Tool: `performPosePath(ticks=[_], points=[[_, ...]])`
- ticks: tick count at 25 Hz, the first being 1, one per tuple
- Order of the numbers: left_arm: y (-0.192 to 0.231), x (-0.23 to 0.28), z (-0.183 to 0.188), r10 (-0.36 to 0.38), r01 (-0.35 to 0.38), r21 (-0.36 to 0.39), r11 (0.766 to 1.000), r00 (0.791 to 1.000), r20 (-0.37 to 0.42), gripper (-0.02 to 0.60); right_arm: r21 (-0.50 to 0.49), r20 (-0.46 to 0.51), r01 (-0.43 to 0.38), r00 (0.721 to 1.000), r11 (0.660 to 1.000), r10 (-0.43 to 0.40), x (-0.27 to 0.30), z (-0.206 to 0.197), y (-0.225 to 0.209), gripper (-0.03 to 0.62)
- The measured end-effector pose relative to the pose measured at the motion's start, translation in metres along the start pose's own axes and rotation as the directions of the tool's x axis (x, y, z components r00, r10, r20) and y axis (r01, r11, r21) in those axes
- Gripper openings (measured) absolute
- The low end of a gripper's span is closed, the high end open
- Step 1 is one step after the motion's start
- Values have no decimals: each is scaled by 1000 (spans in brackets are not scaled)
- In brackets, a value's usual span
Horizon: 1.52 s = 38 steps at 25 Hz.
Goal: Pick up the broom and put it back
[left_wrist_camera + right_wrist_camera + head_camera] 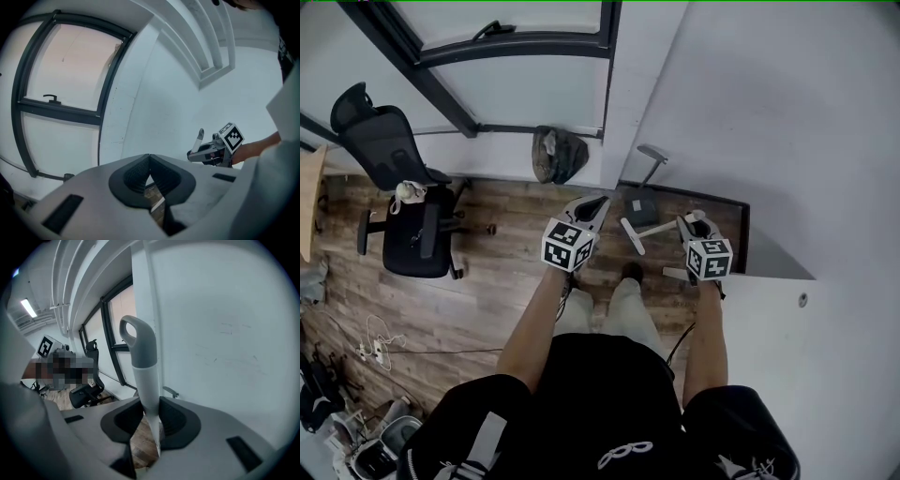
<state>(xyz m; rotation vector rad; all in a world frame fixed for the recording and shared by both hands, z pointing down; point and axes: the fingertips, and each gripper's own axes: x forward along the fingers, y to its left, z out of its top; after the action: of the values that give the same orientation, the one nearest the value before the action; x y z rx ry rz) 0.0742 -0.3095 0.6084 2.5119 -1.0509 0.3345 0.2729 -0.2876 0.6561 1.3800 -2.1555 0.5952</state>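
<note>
The broom's white handle [149,394] with its grey loop end [139,341] stands upright between the jaws of my right gripper [151,420], which is shut on it just below the grey end. In the head view my right gripper [694,228] is by the white wall, and the pale shaft [654,230] slants down and left to a white head [633,236] near the floor. My left gripper [589,211] hangs beside it, over the wood floor. Its jaws [149,161] are shut, tips touching, with nothing in them. The left gripper view also shows the right gripper [213,151].
A dark dustpan [641,208] with a grey handle [653,155] stands in the corner by the wall. A dark bag [558,155] lies under the window. A black office chair [405,220] is at the left, and cables [375,342] lie on the floor. A white cabinet top [825,319] is at the right.
</note>
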Motion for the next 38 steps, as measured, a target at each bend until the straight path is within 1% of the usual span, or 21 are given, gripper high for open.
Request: performPosePath(ticks=[6,12,17,23,28,31,35,38], points=[[-29,36,-6,2,-1,7,1000,1000,-24,21,-21,-13,-46,999,999,46,3,-12,-36,115],[-48,66,-9,33,-33,-3,999,999,-33,21,-51,-25,-87,996,995,86,2,-15,-76,115],[-58,87,-9,61,-61,-8,998,998,-29,21,-95,-62,-137,989,986,132,14,-23,-106,115],[-53,110,-20,100,-101,-34,994,994,-37,21,-159,-131,-193,976,968,173,49,-42,-122,115],[-44,130,-39,121,-124,-35,992,990,-66,21,-249,-220,-274,950,929,221,92,-71,-118,115],[-39,133,-49,129,-132,-33,991,988,-89,21,-260,-204,-302,946,917,254,109,-69,-113,115],[-25,139,-52,148,-150,-16,988,983,-111,21,-237,-174,-287,952,928,250,135,-53,-119,115],[-13,143,-47,166,-169,-22,985,980,-107,21,-209,-153,-279,956,937,250,150,-44,-125,115]])
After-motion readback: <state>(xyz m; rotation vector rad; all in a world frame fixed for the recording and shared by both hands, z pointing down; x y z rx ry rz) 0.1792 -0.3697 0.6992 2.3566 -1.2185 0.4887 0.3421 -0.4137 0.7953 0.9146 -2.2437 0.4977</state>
